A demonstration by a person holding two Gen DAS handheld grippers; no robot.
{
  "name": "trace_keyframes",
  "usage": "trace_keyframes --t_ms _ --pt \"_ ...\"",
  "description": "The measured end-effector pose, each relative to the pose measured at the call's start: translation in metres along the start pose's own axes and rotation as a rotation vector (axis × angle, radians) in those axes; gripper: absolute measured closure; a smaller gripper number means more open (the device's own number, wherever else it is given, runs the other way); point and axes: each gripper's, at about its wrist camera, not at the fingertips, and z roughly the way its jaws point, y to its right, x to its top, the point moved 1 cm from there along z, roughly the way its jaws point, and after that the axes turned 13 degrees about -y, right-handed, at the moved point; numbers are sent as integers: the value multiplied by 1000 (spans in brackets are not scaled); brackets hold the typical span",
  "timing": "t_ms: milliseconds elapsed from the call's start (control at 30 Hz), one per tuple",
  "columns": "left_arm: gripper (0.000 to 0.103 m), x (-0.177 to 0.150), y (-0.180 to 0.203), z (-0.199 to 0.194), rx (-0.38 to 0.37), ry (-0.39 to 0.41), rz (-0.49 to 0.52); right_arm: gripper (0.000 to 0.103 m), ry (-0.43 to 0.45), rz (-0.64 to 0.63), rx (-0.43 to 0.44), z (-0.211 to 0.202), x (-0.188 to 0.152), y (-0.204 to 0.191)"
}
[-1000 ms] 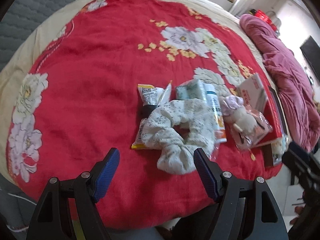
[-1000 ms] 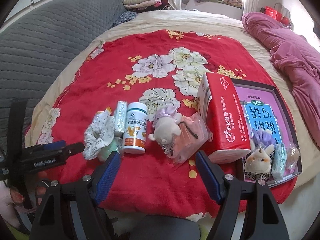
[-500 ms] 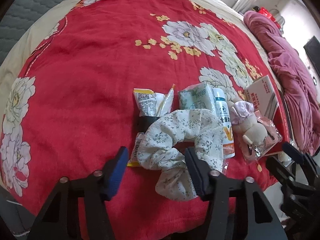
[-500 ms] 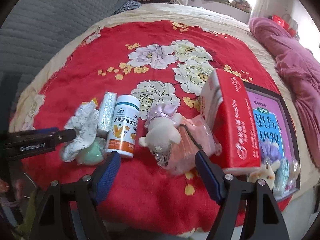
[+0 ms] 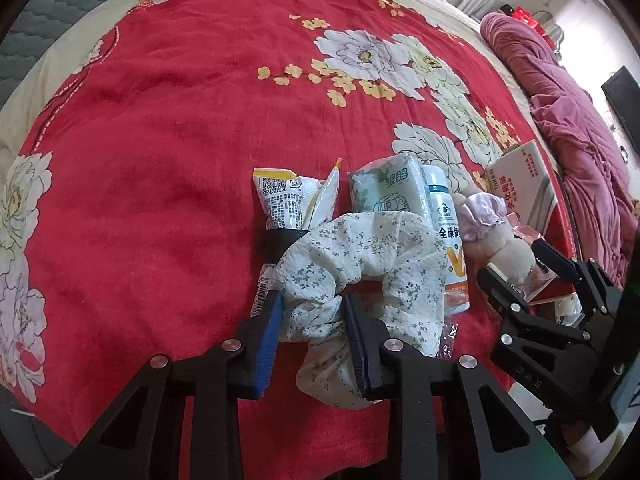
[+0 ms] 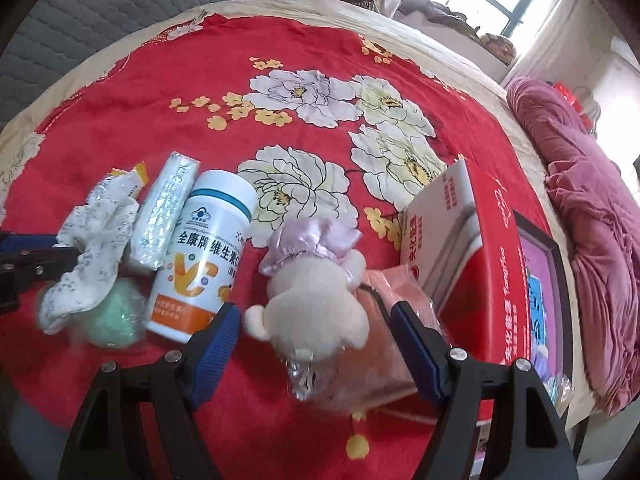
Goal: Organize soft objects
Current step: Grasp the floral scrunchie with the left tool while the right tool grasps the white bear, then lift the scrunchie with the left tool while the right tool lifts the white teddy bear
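Left wrist view: the left gripper [image 5: 314,312] is closing its blue ribbed pads on a bunched fold of the floral fabric scrunchie [image 5: 360,264], a crinkled white ring of thin cloth lying on the red flowered blanket [image 5: 160,140]. The scrunchie overlaps a crumpled foil snack packet [image 5: 286,204], a soft plastic-wrapped tissue pack [image 5: 386,194] and a smooth white cylindrical vitamin bottle [image 5: 448,236] lying on its side. Just right of the bottle lies a fuzzy cream plush toy [image 5: 500,244] in a satin lilac frill. The right gripper [image 5: 532,272] shows at the right edge.

Right wrist view: the right gripper [image 6: 316,334] stands wide, its pads either side of the plush toy [image 6: 316,300] without touching it. The toy rests on a clear wrapper over a pink pouch [image 6: 384,320]. A red cardboard box [image 6: 492,248] lies beyond, beside a dark-rimmed tray [image 6: 540,236]; its contents are cut off. A fluffy mint-green ball [image 6: 116,316] sits under the scrunchie [image 6: 92,252].
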Motion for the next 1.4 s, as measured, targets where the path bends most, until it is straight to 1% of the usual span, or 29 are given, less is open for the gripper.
trace_keyframes --t_ms 100,167,200,233,267,433,500,567,733,833,1000,1200,1400 --pt "76 1 -1 1 -7 1 -4 27 4 -5 -2 3 2 -2" --pt "77 1 -1 1 -10 2 -7 27 7 -9 -17 5 3 -3" --pt "79 0 -1 1 -11 2 -6 32 7 -10 -19 5 3 -3" --pt "79 0 -1 1 -11 2 -6 40 12 -9 -18 6 3 -3" --pt "81 0 -1 1 -11 4 -7 43 11 -4 -17 6 3 -3" --pt "84 -1 -3 1 -28 9 -11 53 10 34 28 7 2 4" --pt "87 -2 -4 -2 -31 16 -16 54 25 59 58 3 0 9" --pt "88 -4 -5 -6 -38 24 -13 54 40 82 87 -4 -3 15" --pt "88 -10 -1 -17 -54 38 2 54 48 161 232 -18 -13 32" --pt "88 -14 2 -26 -64 55 4 54 51 185 271 -25 -19 38" --pt "88 -19 8 -40 -57 78 21 54 58 216 339 -37 -30 44" --pt "88 -29 18 -55 -48 104 43 54 59 193 351 -43 -42 37" --pt "88 -39 29 -63 -34 117 66 54 12 162 331 -26 -59 26"
